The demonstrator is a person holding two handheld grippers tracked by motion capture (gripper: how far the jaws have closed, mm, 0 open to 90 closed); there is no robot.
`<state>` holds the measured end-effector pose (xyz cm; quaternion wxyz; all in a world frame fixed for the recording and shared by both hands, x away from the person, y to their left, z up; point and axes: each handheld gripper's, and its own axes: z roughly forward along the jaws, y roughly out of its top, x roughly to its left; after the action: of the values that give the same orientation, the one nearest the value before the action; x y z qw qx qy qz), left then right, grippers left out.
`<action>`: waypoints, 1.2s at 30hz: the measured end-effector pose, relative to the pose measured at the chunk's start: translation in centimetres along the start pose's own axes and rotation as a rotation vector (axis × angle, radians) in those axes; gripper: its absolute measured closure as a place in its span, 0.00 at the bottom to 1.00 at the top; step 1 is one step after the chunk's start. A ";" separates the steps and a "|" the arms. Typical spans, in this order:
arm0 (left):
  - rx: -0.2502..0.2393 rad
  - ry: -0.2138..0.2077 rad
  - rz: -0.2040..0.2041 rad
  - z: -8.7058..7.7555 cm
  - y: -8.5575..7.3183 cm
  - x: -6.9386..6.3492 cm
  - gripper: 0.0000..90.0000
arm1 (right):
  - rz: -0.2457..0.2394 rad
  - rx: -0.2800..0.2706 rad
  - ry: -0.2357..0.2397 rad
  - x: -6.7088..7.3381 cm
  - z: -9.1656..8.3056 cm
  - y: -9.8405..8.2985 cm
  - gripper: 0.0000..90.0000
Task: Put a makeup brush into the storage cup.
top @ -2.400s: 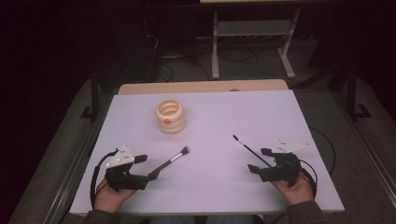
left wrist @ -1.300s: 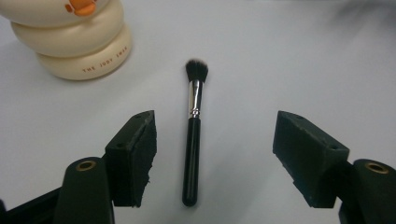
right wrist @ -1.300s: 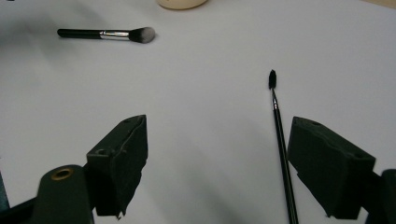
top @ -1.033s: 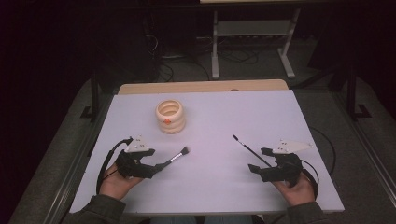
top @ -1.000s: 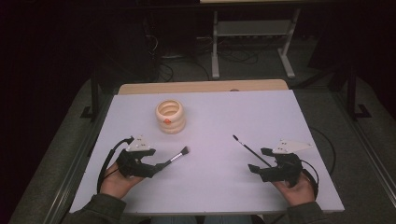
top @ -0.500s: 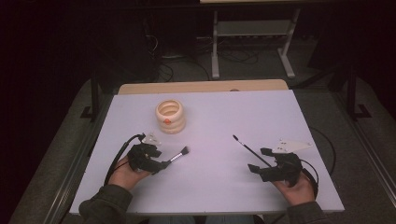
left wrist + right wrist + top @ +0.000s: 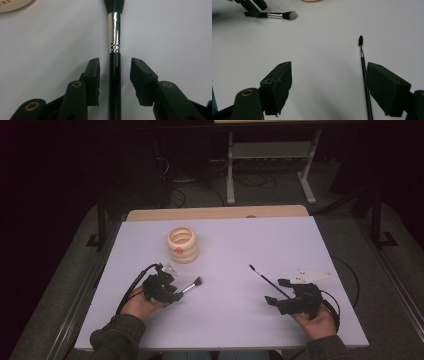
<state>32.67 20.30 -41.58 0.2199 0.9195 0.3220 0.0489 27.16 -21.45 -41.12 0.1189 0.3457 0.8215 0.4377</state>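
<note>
Left claw (image 7: 114, 75) had just been closing around the makeup brush (image 7: 115, 72), pads not yet touching. I judged its slim, glossy handle light, stiff and slippery, best pinched just behind the ferrule.

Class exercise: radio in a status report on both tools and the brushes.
Left tool closing around makeup brush handle, pads not touching. Right tool open beside thin brush. Nothing in the way.

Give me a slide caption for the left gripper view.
Left gripper jaws closing around a makeup brush handle, not yet touching.
</note>
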 end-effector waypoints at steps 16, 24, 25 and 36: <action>0.077 0.045 0.012 0.7 0.6 -0.6 0.79 | 0.001 -0.006 0.002 0.1 -0.1 0.1 0.24; 0.090 0.069 0.011 0.9 0.9 -1.0 0.87 | -0.001 -0.002 0.005 0.1 -0.1 0.1 0.24; 0.098 0.069 0.007 0.9 1.0 -1.0 0.87 | -0.003 -0.007 0.004 0.1 -0.1 0.1 0.24; 0.149 0.082 0.007 1.0 1.6 -1.2 0.88 | 0.000 -0.001 0.005 0.0 -0.1 0.0 0.24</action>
<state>32.88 18.08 -41.68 0.1374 0.9317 0.3302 0.0634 27.13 -21.50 -41.07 0.1172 0.3446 0.8216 0.4387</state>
